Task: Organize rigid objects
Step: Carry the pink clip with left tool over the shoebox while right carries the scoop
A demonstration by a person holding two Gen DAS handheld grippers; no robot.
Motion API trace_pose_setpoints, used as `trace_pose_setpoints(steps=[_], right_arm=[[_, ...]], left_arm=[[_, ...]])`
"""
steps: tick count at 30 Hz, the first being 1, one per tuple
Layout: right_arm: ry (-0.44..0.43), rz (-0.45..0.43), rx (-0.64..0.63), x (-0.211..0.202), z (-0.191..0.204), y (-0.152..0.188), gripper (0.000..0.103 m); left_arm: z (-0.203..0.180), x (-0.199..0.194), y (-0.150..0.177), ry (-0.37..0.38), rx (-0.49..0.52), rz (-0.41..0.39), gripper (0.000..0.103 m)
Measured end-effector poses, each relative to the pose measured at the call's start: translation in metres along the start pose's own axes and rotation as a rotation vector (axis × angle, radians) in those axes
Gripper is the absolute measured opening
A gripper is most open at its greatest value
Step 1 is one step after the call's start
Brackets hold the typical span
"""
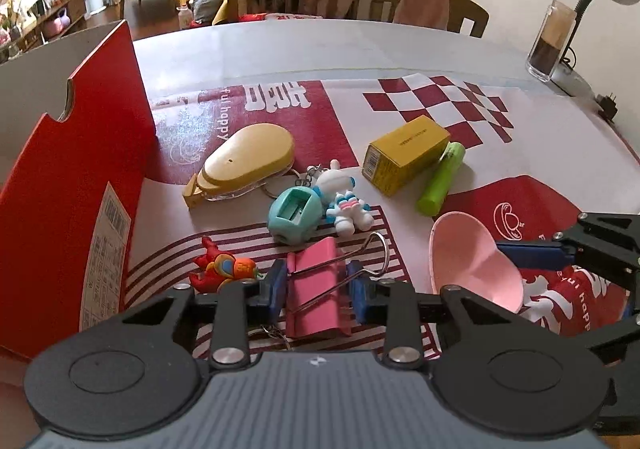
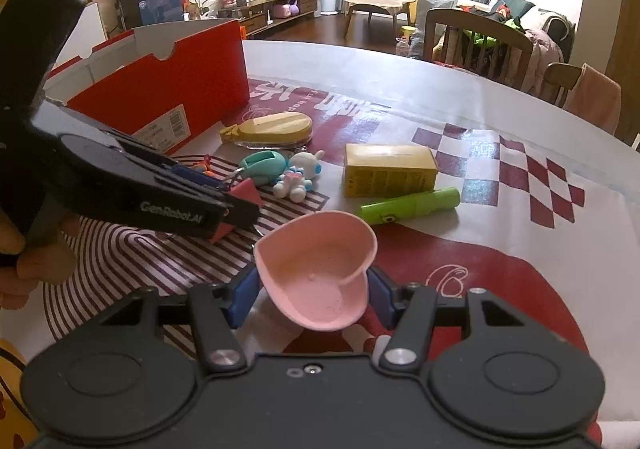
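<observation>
**Both grippers loaded**

Left gripper (image 1: 316, 295) jaws pinch the pink binder clip (image 1: 318, 289) low over the table (image 1: 280, 49), beside the red box (image 1: 80, 177). Right gripper (image 2: 310, 299) jaws clamp the pink scoop (image 2: 316, 269). Only the right wrist view shows the box's white inside.

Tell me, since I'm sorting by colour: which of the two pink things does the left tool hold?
The pink binder clip, clamped between the left tool fingers. The pink scoop sits in the right tool.
</observation>
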State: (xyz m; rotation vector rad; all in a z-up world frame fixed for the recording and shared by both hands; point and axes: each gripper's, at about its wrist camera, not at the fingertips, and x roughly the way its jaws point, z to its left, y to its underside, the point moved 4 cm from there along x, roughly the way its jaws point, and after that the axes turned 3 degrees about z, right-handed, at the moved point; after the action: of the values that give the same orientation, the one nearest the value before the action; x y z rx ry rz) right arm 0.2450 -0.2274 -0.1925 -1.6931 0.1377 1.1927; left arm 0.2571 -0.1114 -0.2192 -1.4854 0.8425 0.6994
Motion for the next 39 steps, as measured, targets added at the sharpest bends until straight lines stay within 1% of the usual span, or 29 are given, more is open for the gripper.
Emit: trace_pose_setpoints(steps=[3,5,12,17,23,30,35,39], right_arm=[[0.012,-0.013,0.015,-0.009,0.0,-0.002,0.057],[0.019,-0.019,0.02,-0.017,0.001,-0.004,0.057],[0.035,-0.049,0.033,-0.051,0.009,-0.017,0.057],[0.053,-0.057,0.019,-0.076,0.024,-0.033,0.057],[0.044,-0.077,0.008,-0.096,0.047,-0.058,0.057],[0.026,-0.109,-0.011,-0.101,0.085,-0.091,0.057],[0.008,-0.122,-0.038,-0.093,0.115,-0.114,0.057],[0.004,-0.123,-0.062,-0.078,0.141,-0.133,0.057]], left_arm=[[0.002,-0.003,0.0,0.006,-0.032,0.006,0.032],[0.004,-0.01,0.002,0.024,-0.057,0.003,0.032],[0.009,-0.047,0.0,0.082,-0.105,-0.04,0.032],[0.012,-0.079,-0.006,0.118,-0.12,-0.072,0.032],[0.024,-0.112,-0.014,0.122,-0.121,-0.098,0.032],[0.056,-0.15,-0.023,0.121,-0.118,-0.152,0.032],[0.097,-0.169,-0.027,0.097,-0.145,-0.173,0.032],[0.135,-0.18,-0.029,0.062,-0.166,-0.188,0.032]])
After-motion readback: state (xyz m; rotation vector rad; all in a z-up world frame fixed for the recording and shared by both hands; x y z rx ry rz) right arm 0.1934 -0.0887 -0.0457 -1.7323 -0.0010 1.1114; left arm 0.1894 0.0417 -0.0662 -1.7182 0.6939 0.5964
